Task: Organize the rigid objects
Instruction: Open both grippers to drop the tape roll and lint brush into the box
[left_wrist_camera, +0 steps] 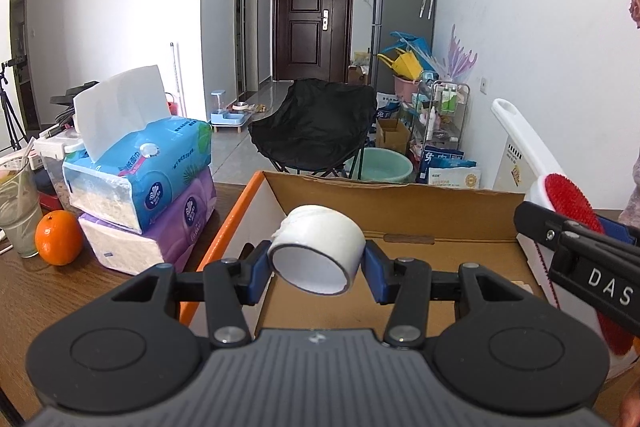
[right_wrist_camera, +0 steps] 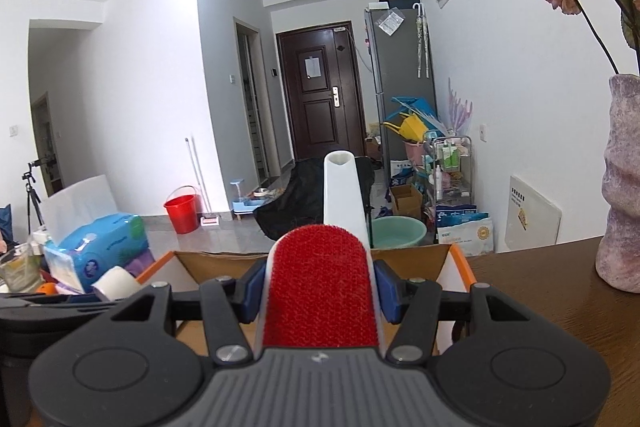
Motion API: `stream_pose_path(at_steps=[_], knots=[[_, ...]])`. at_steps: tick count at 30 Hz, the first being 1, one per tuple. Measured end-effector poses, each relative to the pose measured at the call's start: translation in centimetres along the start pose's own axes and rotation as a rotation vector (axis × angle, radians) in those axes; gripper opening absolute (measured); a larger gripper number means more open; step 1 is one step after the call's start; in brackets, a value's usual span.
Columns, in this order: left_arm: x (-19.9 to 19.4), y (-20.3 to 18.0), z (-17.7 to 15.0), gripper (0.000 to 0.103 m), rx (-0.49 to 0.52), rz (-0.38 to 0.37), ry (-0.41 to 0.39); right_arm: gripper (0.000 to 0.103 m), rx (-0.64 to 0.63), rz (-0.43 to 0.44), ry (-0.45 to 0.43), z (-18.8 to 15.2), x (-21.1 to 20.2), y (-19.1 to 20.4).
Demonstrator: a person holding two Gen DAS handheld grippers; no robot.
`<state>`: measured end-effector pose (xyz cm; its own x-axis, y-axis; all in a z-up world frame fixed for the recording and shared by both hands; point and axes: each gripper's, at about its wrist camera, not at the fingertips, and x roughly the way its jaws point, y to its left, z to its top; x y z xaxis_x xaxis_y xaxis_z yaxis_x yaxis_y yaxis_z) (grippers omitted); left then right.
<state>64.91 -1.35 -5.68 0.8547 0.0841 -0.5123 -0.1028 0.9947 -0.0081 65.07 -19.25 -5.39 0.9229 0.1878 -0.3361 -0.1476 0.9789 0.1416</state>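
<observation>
Over on the left of the wooden table (left_wrist_camera: pixel 32 291) stands a glass (left_wrist_camera: pixel 18 203) with an orange (left_wrist_camera: pixel 59 237) beside it, then two tissue packs (left_wrist_camera: pixel 148 195) stacked one on the other. None of these look touched, and I'd guess the soft tissues are not part of the job anyway.

Next comes the open cardboard box (left_wrist_camera: pixel 400 211) with the orange edge. What shows of its floor looks bare, so as far as I can see nothing has been put away yet.

The left gripper (left_wrist_camera: pixel 318 267) has its blue pads pressed on either side of a white roll of tape (left_wrist_camera: pixel 320 247), held tilted just above the near part of the box. To its right, the right gripper (right_wrist_camera: pixel 320 295) is clamped on the red head of a lint brush (right_wrist_camera: pixel 320 287), whose white handle (right_wrist_camera: pixel 342 187) points away over the box toward the far wall. Both things hang over the box, side by side and apart.

At the far right a vase (right_wrist_camera: pixel 620 187) of dried roses sits on the table, well clear.

I'd call it early: two items carried to the box, neither let go, and the glass perhaps still to sort
</observation>
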Motion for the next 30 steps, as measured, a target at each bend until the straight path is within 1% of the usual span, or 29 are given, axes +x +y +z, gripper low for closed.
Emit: stream_pose_path(at_steps=[8, 11, 13, 14, 15, 16, 17, 18, 20, 27, 30], knots=[[0.9, 0.3, -0.1, 0.049, 0.012, 0.010, 0.016, 0.055, -0.005, -0.009, 0.016, 0.0, 0.7, -0.3], [0.8, 0.2, -0.1, 0.051, 0.022, 0.013, 0.019, 0.055, -0.013, -0.008, 0.026, 0.0, 0.8, -0.2], [0.7, 0.2, -0.1, 0.067, 0.028, 0.017, 0.018, 0.056, -0.012, -0.010, 0.051, 0.1, 0.9, -0.2], [0.6, 0.3, -0.1, 0.081, 0.028, 0.016, 0.012, 0.056, -0.008, -0.017, 0.056, 0.1, 1.0, -0.3], [0.4, 0.4, -0.1, 0.087, 0.024, 0.020, 0.001, 0.065, -0.009, -0.025, 0.051, 0.2, 0.9, -0.3], [0.3, 0.4, -0.1, 0.088, 0.022, 0.023, -0.006, 0.073, -0.010, -0.036, 0.046, 0.3, 0.8, -0.3], [0.2, 0.5, 0.0, 0.090, 0.021, 0.024, -0.008, 0.088, -0.010, -0.043, 0.034, 0.4, 0.5, -0.3], [0.1, 0.6, 0.0, 0.095, 0.018, 0.025, -0.008, 0.093, -0.011, -0.047, 0.019, 0.5, 0.3, -0.3], [-0.1, 0.8, 0.0, 0.100, 0.013, 0.033, -0.013, 0.095, -0.006, -0.044, 0.009, 0.8, -0.1, -0.3], [-0.4, 1.0, 0.2, 0.103, 0.009, 0.033, -0.012, 0.102, -0.005, -0.039, 0.012, 0.9, -0.3, -0.2], [-0.5, 0.9, 0.2, 0.103, 0.015, 0.034, -0.013, 0.103, -0.004, -0.039, 0.018, 0.9, -0.3, -0.2]])
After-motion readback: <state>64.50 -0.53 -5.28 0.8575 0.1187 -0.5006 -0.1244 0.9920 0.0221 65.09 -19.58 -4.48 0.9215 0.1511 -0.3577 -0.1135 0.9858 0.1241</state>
